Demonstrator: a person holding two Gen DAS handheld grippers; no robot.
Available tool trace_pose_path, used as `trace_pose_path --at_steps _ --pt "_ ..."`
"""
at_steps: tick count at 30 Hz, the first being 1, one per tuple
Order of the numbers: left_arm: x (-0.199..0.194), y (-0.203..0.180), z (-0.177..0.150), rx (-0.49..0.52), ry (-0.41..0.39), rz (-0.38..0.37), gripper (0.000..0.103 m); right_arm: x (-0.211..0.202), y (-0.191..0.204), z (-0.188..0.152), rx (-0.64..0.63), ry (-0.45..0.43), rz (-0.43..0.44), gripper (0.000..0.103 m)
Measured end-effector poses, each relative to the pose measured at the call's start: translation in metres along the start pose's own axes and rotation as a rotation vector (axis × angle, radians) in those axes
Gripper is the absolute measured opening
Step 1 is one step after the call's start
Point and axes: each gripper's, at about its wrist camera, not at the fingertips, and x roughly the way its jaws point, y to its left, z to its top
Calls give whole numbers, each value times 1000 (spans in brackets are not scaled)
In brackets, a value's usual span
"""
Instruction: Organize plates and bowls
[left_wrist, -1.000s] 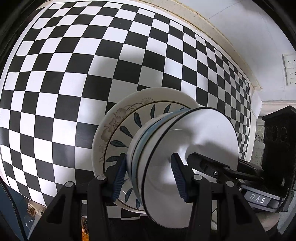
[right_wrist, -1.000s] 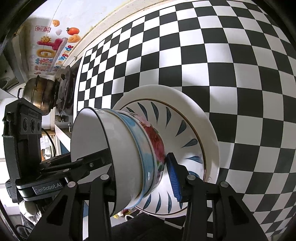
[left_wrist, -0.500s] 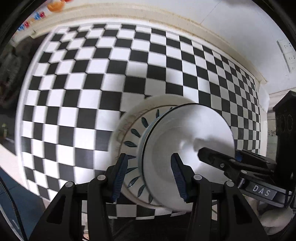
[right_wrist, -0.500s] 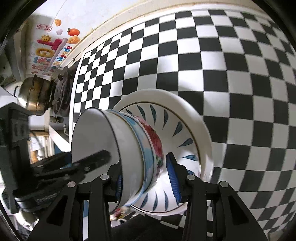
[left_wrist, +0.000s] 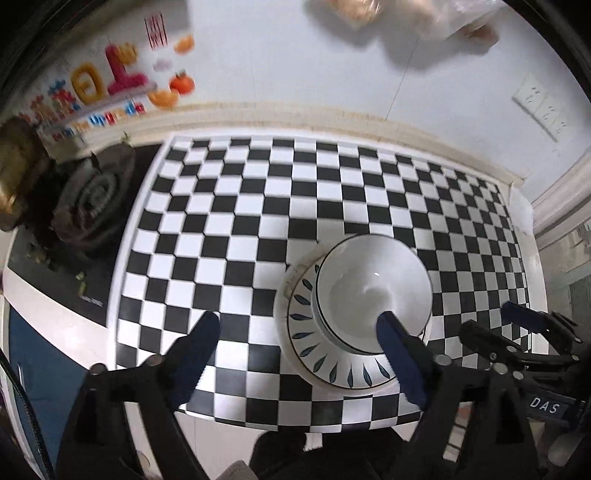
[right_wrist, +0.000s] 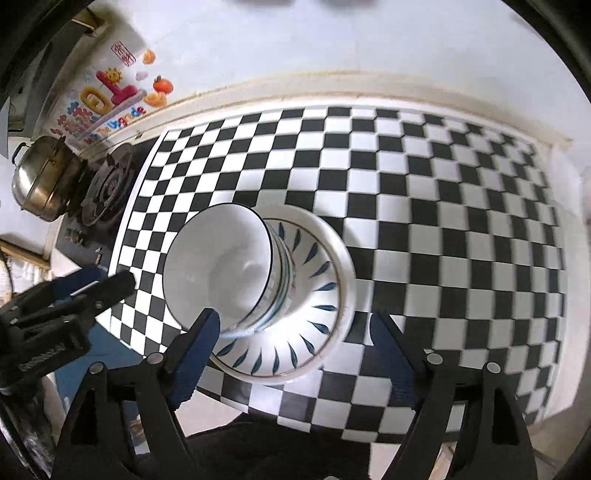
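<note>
A stack of bowls (left_wrist: 373, 291), white inside with a dark rim on top, stands on stacked plates (left_wrist: 325, 354) with blue leaf marks on the checkered table. The bowls also show in the right wrist view (right_wrist: 221, 269), on the plates (right_wrist: 314, 295). My left gripper (left_wrist: 295, 347) is open and empty, pulled back above the table's front edge, left of the stack. My right gripper (right_wrist: 291, 343) is open and empty, just in front of the stack. Each gripper shows in the other's view: the right one (left_wrist: 517, 332) and the left one (right_wrist: 92, 284).
The checkered cloth (left_wrist: 258, 206) covers the table up to the white wall. A gas stove (right_wrist: 107, 188) and a steel pot (right_wrist: 44, 177) stand at the left. Colourful stickers (left_wrist: 110, 85) are on the wall. A wall socket (left_wrist: 539, 107) is at the right.
Both grippers have opened, let go of the bowl stack and drawn back and up. The bowls now rest on the plates.
</note>
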Motion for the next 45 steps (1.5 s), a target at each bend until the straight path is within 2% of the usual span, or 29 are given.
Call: trace_pose_path --at_steps 1,4,12,16,19,22,26,37,45 --pt "-9 1 -4 9 -26 4 88 -11 2 -6 5 -28 -18 87" --pt "-26 0 -13 35 -62 8 99 -36 12 -22 29 -86 -42 88" --pt "-83 1 -48 61 -160 -25 99 -95 31 -67 76 -206 -73 90" --pt "-121 1 -66 70 -245 -11 99 -123 43 -94 71 -256 -95 91" --pt "-144 2 -77 65 -280 -19 99 -146 52 -112 60 -298 -110 92" --pt "-170 0 -93 79 -322 14 99 -175 63 -132 45 -352 -130 92" --pt "-195 -2 -117 93 -359 23 99 -215 77 -161 31 -436 -150 93" --pt "-244 -2 -167 95 -408 27 99 -282 102 -234 9 -544 -162 94" --pt "-258 -2 -186 93 -406 34 99 -302 102 -261 25 -583 -176 94"
